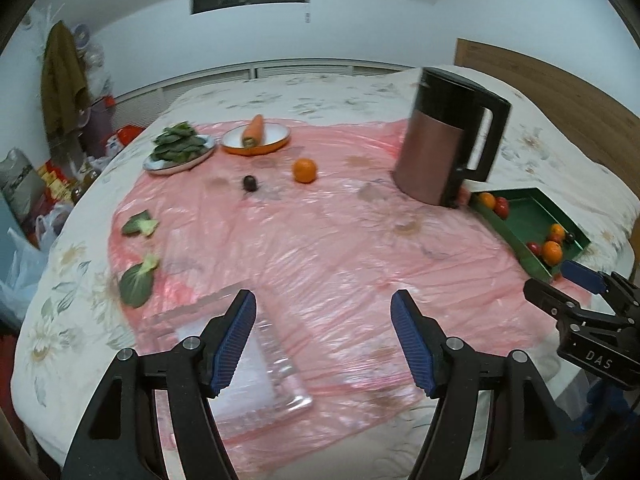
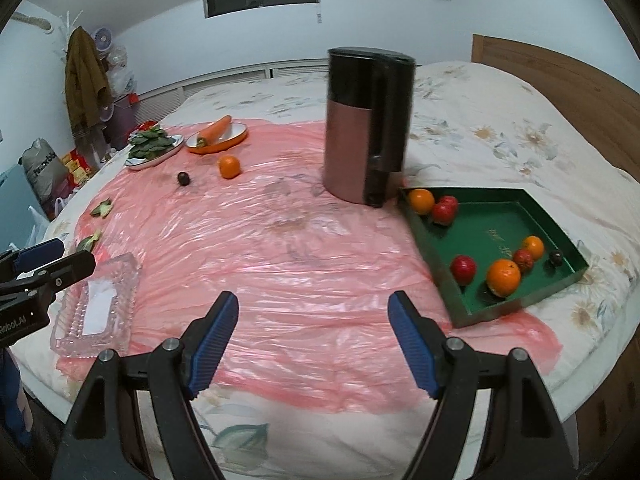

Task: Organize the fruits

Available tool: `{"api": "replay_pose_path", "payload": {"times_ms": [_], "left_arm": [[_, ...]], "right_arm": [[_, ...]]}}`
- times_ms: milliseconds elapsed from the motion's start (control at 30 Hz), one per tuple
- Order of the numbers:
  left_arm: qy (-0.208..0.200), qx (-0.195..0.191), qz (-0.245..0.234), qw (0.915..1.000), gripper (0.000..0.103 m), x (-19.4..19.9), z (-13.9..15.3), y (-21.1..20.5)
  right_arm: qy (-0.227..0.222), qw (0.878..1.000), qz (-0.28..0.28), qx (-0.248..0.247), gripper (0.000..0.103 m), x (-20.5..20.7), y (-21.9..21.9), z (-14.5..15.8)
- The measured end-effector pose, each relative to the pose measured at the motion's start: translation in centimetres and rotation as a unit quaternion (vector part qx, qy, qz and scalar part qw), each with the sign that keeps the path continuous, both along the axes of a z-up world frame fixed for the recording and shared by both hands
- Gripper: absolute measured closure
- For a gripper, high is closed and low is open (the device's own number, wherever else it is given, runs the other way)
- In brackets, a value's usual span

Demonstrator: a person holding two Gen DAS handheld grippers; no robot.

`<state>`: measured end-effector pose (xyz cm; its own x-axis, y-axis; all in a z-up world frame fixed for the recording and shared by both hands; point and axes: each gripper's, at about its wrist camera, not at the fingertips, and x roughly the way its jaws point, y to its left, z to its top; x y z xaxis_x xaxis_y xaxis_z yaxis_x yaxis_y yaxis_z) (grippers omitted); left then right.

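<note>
Pink sheet (image 2: 280, 248): orange (image 2: 229, 166) far beyond right tool (image 2: 314, 340).

black hand-held gripper (image 1: 323, 340) frames, ribbed blue pads (image 1: 236, 344), silver screws, white "das" lettering

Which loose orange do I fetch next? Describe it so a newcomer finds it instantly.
Start at the tall copper-and-black kettle on the pink plastic sheet. Look left toward the orange dish holding a carrot. Just before that dish sits the loose orange: bright and round, unlike the smaller dark fruit beside it.
</note>
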<state>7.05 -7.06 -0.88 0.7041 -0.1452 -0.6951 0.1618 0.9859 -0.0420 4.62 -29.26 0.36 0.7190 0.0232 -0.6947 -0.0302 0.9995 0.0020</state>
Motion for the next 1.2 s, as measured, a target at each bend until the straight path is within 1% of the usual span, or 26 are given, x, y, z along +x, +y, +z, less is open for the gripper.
{"api": "replay_pose_path", "payload": {"times_ms": [167, 400, 600, 733, 933, 1200], "left_arm": [[0.000, -0.002, 0.019, 0.9998, 0.039, 0.1, -0.3, 2.2], [-0.006, -0.003, 0.036, 0.9993, 0.039, 0.3, -0.5, 4.0], [-0.012, -0.003, 0.050, 0.9987, 0.039, 0.5, -0.4, 5.7], [-0.018, 0.007, 0.059, 0.9981, 0.039, 0.5, -0.3, 6.7], [-0.007, 0.011, 0.081, 0.9966, 0.039, 1.5, -1.4, 8.4], [0.016, 0.014, 0.110, 0.9937, 0.039, 3.7, -3.2, 10.9]], "right_arm": [[0.001, 1.000, 0.014, -0.002, 0.000, 0.2, 1.6, 0.0], [0.000, 1.000, 0.028, -0.004, 0.000, 0.4, 3.4, 0.1], [-0.009, 0.999, 0.031, -0.009, 0.000, 1.0, 4.5, 0.5], [-0.012, 0.999, 0.039, -0.005, 0.000, 1.6, 5.5, 0.7], [-0.008, 0.998, 0.065, 0.002, 0.000, 2.6, 7.3, -0.3], [-0.003, 0.997, 0.076, 0.009, 0.000, 4.6, 8.1, -1.2]]}}
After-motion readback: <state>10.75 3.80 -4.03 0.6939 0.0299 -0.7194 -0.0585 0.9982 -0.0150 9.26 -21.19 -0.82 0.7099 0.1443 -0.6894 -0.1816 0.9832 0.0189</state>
